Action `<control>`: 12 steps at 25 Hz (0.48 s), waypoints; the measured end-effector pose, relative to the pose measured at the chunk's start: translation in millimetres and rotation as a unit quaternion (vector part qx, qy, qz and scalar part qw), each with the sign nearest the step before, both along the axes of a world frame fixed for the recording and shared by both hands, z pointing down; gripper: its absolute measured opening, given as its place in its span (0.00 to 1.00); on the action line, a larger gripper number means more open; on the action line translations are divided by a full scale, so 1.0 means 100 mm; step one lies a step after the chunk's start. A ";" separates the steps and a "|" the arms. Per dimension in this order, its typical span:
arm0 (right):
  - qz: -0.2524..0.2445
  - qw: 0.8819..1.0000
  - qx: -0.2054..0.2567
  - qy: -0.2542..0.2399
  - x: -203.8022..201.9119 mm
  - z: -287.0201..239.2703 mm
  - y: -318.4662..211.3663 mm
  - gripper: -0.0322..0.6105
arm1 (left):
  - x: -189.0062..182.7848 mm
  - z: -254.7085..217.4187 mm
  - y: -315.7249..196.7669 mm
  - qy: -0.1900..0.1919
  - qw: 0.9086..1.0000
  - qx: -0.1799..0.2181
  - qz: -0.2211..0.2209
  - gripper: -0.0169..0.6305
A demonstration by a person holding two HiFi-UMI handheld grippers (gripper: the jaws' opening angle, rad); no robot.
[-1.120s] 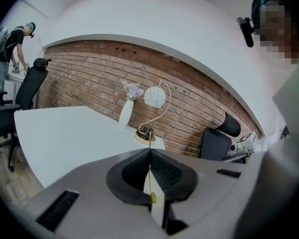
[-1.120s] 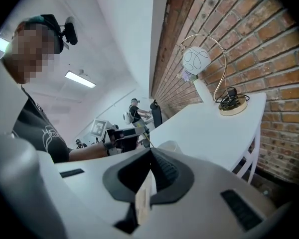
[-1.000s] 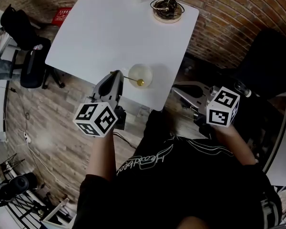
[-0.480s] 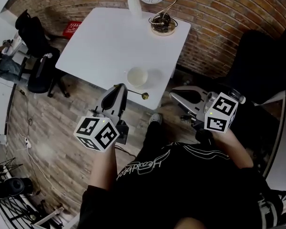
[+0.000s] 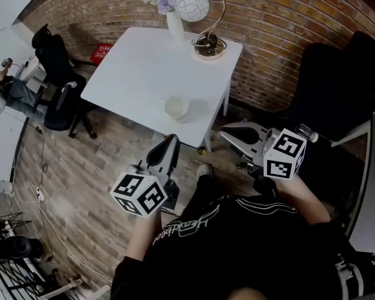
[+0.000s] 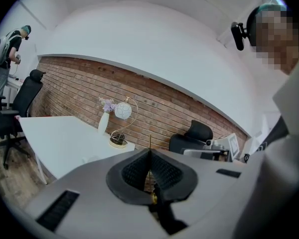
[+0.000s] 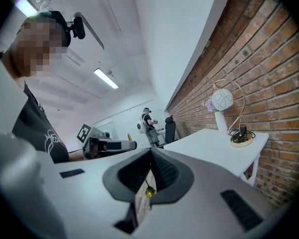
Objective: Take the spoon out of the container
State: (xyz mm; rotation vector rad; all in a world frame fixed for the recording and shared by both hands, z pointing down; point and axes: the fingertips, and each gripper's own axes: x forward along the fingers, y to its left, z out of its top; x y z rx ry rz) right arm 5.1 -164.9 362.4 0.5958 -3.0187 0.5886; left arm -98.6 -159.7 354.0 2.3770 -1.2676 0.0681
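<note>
**Head view:** the left claw (image 5: 173,140) has drawn back from the worktop (image 5: 137,67), clamped on the spoon (image 5: 201,150). The bowl (image 5: 176,107) now lies well beyond its tip.

**Left gripper view:** the pads press together on the thin spoon.

**Right gripper view:** the right claw (image 7: 150,156) is closed and idle.

Removal looks complete.

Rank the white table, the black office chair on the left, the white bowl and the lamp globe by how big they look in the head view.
1. White table, by far the largest.
2. Black office chair.
3. White bowl and lamp globe look about alike, so they are not ranked against each other.
</note>
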 end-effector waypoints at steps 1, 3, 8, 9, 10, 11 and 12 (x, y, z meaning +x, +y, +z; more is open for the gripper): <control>0.001 1.000 0.001 0.000 0.02 -0.01 0.01 0.05 | 0.02 -0.01 0.03 0.001 1.000 0.000 -0.001 0.04; 0.004 1.000 0.004 0.002 0.05 -0.04 0.03 0.05 | 0.07 -0.04 0.08 0.001 1.000 0.002 0.000 0.04; 0.006 1.000 0.007 0.007 0.08 -0.09 0.10 0.05 | 0.19 -0.10 0.17 -0.003 1.000 0.002 0.009 0.04; 0.006 1.000 0.005 0.009 0.09 -0.08 0.11 0.05 | 0.21 -0.10 0.17 -0.004 1.000 0.000 0.011 0.04; 0.006 1.000 0.004 0.010 0.09 -0.08 0.11 0.05 | 0.22 -0.10 0.18 -0.004 1.000 0.000 0.013 0.04; 0.006 1.000 0.003 0.011 0.10 -0.08 0.12 0.05 | 0.23 -0.11 0.18 -0.004 1.000 0.000 0.014 0.04; 0.006 1.000 0.002 0.011 0.10 -0.08 0.12 0.05 | 0.24 -0.12 0.19 -0.004 1.000 0.001 0.015 0.04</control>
